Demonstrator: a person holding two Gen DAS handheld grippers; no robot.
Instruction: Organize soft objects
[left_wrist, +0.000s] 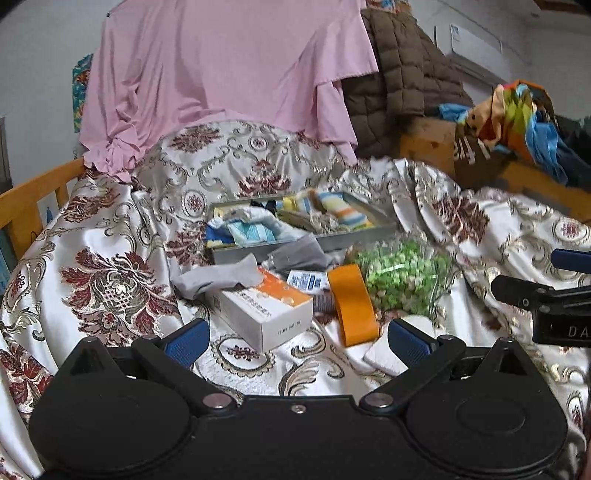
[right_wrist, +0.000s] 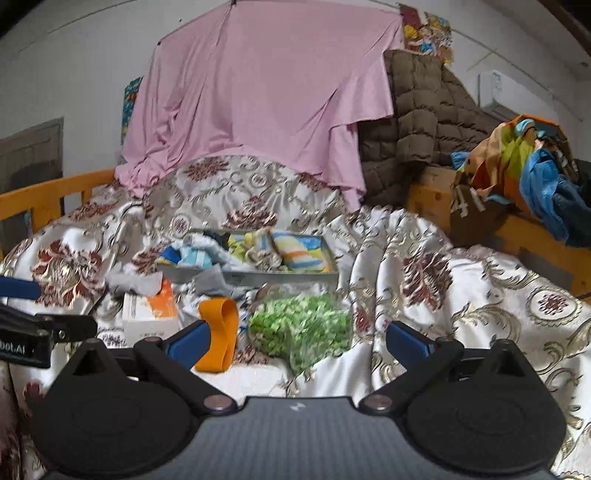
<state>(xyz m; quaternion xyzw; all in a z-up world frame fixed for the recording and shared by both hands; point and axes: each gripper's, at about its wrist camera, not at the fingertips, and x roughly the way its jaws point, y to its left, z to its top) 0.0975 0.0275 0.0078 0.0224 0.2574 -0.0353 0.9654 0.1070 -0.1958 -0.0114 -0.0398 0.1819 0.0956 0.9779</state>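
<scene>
- Bedspread (left_wrist: 110, 266): cream satin, maroon flowers, gold scrolls.
- Hanging sheet (left_wrist: 221, 62): plain pink.
- Quilted jacket (left_wrist: 402, 77): brown.
- Tray (left_wrist: 369, 232): grey, with socks (left_wrist: 343, 210) striped blue, yellow, orange, white.
- Loose sock (left_wrist: 218, 275): grey.
- Box (left_wrist: 266, 310): white, orange.
- Band (left_wrist: 352, 302): orange.
- Bag of bits (left_wrist: 402, 277): green, white.
- Gripper pads (left_wrist: 186, 341): blue.

Your right gripper (right_wrist: 297, 341) hangs wide open and empty above the patterned bedspread (right_wrist: 461, 295), with the green bag (right_wrist: 301, 326) and orange band (right_wrist: 219, 332) between its fingers, the sock-filled tray (right_wrist: 255, 275) beyond.
</scene>
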